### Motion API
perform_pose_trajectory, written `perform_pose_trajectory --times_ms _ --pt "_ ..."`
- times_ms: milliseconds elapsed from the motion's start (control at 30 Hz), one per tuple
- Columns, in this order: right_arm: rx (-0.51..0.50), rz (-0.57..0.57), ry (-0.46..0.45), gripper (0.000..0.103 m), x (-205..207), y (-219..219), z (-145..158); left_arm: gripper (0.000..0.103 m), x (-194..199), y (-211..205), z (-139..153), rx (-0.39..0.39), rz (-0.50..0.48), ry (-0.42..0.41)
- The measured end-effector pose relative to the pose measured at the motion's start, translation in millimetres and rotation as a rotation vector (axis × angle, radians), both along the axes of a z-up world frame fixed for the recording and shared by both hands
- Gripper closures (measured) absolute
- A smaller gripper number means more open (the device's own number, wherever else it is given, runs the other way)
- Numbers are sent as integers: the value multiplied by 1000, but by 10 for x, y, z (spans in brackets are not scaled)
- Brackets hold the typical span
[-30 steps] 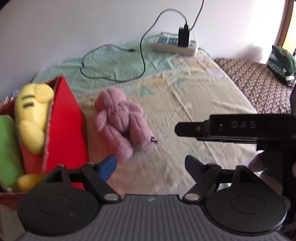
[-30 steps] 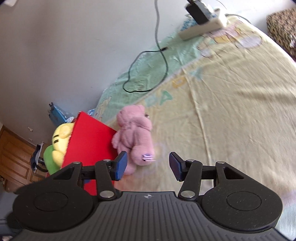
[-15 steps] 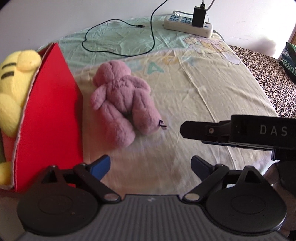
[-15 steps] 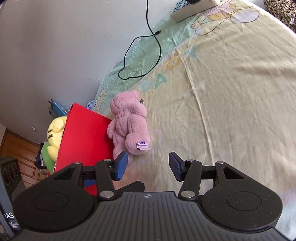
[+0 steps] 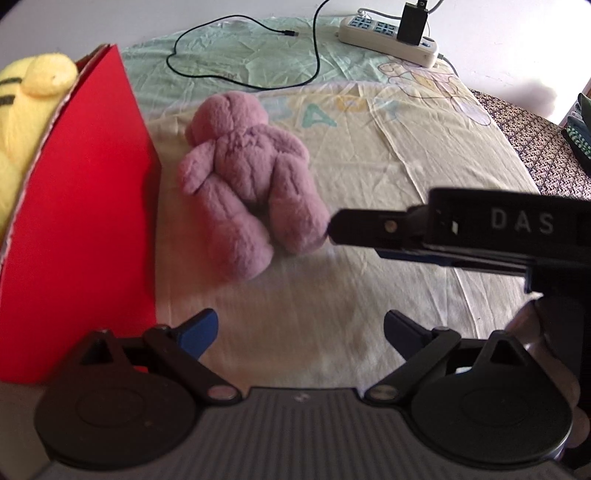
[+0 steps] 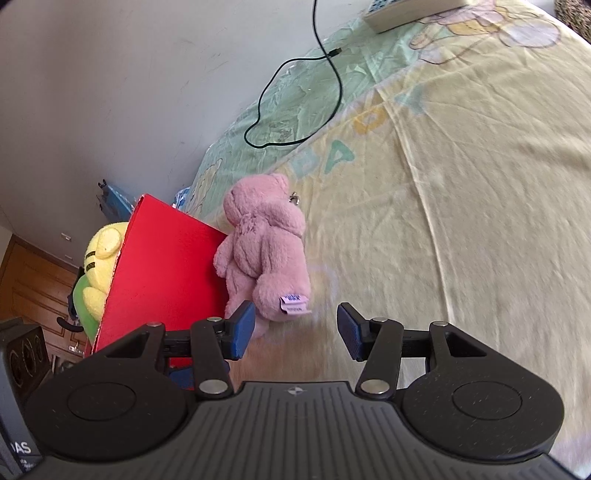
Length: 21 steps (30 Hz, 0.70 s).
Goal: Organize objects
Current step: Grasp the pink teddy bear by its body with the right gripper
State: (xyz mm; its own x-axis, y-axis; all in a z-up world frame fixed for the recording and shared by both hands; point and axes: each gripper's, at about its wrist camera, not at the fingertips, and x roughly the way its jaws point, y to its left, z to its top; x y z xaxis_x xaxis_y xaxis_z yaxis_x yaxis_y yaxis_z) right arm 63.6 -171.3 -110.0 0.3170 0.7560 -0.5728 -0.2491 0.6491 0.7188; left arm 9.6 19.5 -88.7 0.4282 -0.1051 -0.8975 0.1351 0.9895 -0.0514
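Both hand-held grippers have moved in closer to the pink plush bear [image 5: 246, 177] since a second ago, so it now looks larger in both views. It lies on a bed [image 5: 424, 147] covered by a pale yellow and green sheet with cartoon print, set against a plain white wall [image 6: 129, 74]. At the far edge a white power strip [image 5: 388, 35] carries a black charger, and a black cable [image 5: 243, 66] loops over the sheet. A brown patterned cover shows at the right.

The bear is fluffy, face down, with a small lilac tag on one foot, and sits just beside a red box [image 5: 81, 229] that holds a yellow plush [image 5: 26, 107]. The left hand-held gripper [image 5: 300, 334] is wide open and empty, short of the bear. The right hand-held gripper [image 6: 295, 328] is also open and empty, its left finger beside the bear's foot.
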Motion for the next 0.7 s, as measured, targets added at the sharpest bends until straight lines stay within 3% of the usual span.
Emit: perform_pose_trajectory --times_ms 233,433,500,567,633,700 --pt "-10 64 -6 49 179 174 -20 7 -3 26 -50 -22 -9 15" --pt "-19 140 -13 50 319 404 -52 18 6 115 -67 -39 6 42" --pt "-27 155 -23 50 352 466 -61 15 -4 124 -72 -48 0 50" --pt "-24 160 -22 54 387 508 -69 17 -15 118 -66 -45 6 47" --pt "-38 161 -18 69 406 531 -91 17 -8 122 -62 -49 8 51" --pt "-24 152 -7 71 409 499 -121 14 -2 118 -57 -52 6 56"
